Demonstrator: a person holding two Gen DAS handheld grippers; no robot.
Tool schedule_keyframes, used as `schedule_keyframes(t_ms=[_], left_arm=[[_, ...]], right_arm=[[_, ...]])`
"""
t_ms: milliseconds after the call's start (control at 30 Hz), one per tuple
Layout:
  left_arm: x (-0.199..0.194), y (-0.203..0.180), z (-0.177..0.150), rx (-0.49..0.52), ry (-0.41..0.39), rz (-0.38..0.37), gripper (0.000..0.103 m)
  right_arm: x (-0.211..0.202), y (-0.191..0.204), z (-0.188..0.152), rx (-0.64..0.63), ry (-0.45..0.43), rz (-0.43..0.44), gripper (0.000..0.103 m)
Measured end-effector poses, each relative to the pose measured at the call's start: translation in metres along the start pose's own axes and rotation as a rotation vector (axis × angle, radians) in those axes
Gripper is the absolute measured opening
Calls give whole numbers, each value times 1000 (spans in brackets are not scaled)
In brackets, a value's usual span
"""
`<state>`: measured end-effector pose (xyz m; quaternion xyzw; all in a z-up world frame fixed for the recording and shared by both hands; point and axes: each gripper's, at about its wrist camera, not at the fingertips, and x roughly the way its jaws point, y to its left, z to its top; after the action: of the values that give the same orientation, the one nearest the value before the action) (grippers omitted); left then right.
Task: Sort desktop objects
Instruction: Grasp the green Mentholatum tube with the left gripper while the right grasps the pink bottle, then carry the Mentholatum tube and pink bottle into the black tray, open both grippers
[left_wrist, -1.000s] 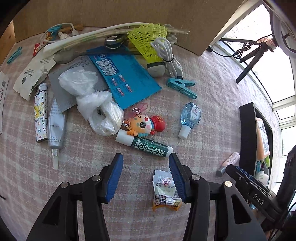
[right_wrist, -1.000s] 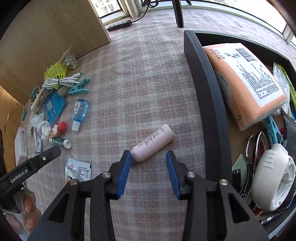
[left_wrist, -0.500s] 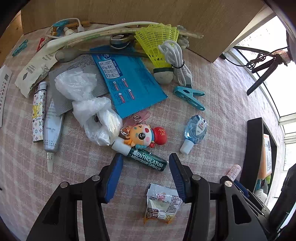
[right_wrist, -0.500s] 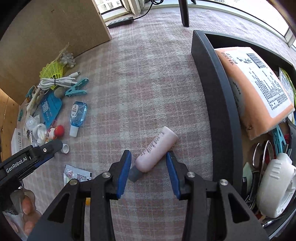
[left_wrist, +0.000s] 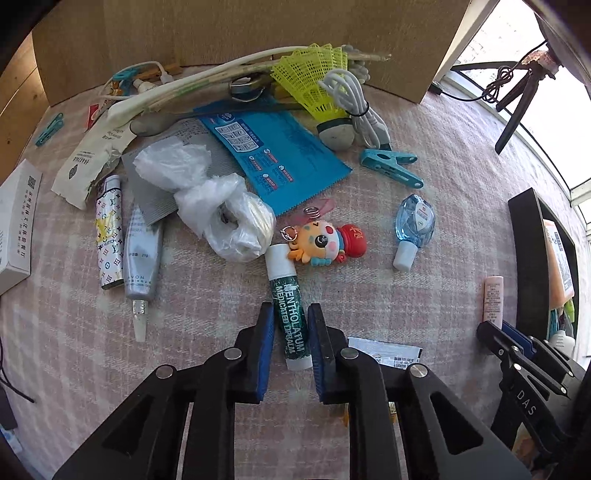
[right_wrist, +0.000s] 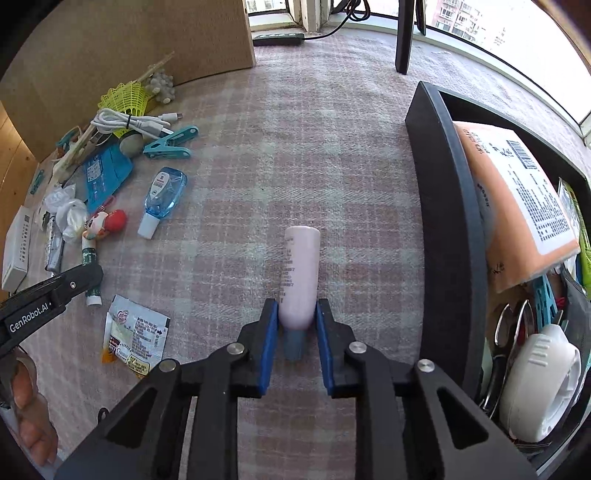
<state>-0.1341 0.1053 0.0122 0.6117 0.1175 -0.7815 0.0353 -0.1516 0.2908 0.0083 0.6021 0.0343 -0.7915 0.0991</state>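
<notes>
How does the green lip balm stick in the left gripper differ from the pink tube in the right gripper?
The Mentholatum lip balm stick is dark green with white ends and thin; the pink tube is pale pink with a grey-blue cap and thicker. The left gripper, whose jaws have just been closing, flanks the stick's lower half; the right gripper, also just closing, flanks the tube's cap end. Both lie on the checked cloth.

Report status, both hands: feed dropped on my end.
Left gripper jaws just closed on lip balm. Right gripper jaws just closed on pink tube. Black bin beside right, path clear.
</notes>
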Motion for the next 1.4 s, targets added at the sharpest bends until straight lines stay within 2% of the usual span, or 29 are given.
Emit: schedule_keyframes(t_ms=[133,200,267,500,600,733,867,1067,1200,1367,1400], left_arm=[[-6,15,-12,-27,14,-36,14],[-11,19,-16,-28,4,-35,14],[-20,20,-20,-23,-14,-33,14],[-62,26,-31,19,-65,-105,14],[-78,2,-37,72,-76,-153,14],[-81,-70,-33,176,-58,-234,14],[-90,-130,-52,310,-29,-304,14],[-99,-214,-92,514,15,-364,14],[-102,-251,-112,605,25,-379,14],[-105,-277,-126,671,26,-397,14],[-104,-280,-127,681,33,-395,26]], right_arm=[[-3,-2,-14,37,-16,56,20],[-5,-9,-19,66,-14,102,20],[-12,-15,-25,62,-36,107,20],[-64,-39,-35,86,-129,149,20],[-80,-49,-32,98,-173,139,20],[-102,-77,-49,136,-216,96,20],[-122,-122,-66,230,-238,51,20],[-142,-190,-97,366,-248,-47,20],[-147,-226,-118,448,-244,-87,20],[-152,-250,-133,503,-252,-120,20],[-153,-253,-135,507,-259,-114,20]])
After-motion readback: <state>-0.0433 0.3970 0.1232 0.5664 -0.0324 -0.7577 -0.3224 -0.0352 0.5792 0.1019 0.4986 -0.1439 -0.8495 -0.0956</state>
